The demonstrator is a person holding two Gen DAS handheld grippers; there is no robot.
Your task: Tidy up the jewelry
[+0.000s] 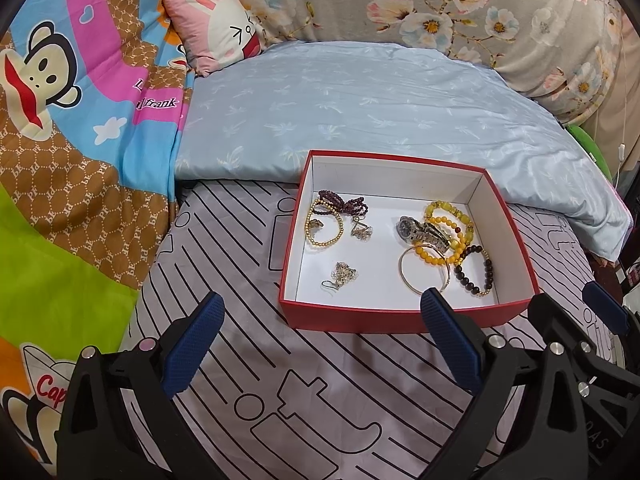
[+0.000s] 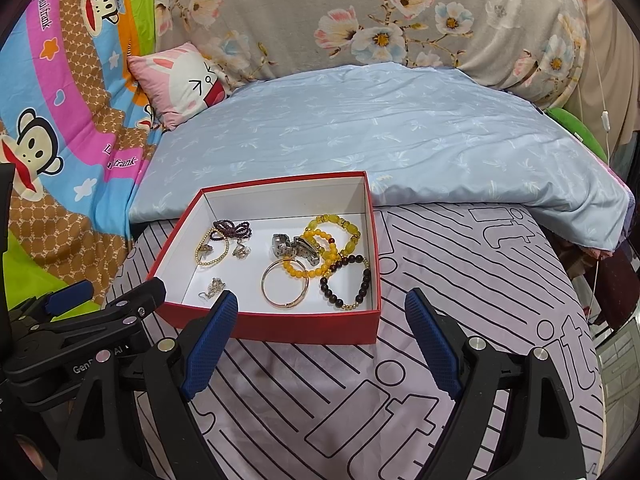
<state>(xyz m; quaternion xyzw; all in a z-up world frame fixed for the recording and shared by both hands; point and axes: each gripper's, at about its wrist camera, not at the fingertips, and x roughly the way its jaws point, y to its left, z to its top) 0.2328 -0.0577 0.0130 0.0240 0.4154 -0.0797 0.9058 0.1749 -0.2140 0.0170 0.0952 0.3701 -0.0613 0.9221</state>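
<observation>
Red box [image 1: 408, 318] on the striped sheet [image 1: 320, 392], lid off, white inside, all visible jewelry within it. Toward the box's left wall: purple beads [image 1: 347, 201], a thin gold bead bracelet [image 1: 325, 227] overlapping them, a small earring-like piece [image 1: 361, 231] just beside. Toward the near wall, left of middle: a small chain tangle [image 1: 341, 275], apart from the rest. Toward the box's right wall, heaped and overlapping: watch [image 1: 424, 231], yellow bead bracelets [image 1: 448, 220], gold bangle [image 1: 425, 270], dark bead bracelet [image 1: 476, 270]. Left gripper [image 1: 324, 344] short of the box's near wall, spread wide, holding nothing, right finger tip overlapping the near rim below the bangle. Right gripper [image 2: 322, 338] also at the near wall, likewise parted and empty, left finger tip over the near rim close to the chain tangle. Nothing seen loose on the sheet outside the box. Fits either a sorted box, small pieces left and bracelets right, or a mixed box awaiting sorting; no telling which. Key relation: everything lies straight ahead of both grippers, beyond the near wall and below its rim, so any reach goes over that wall and down. Box's long axis across both views, left to right. Left gripper more in line with the chain tangle, right gripper with the bangle and heap. Watch band lying roughly along the box's long axis.
</observation>
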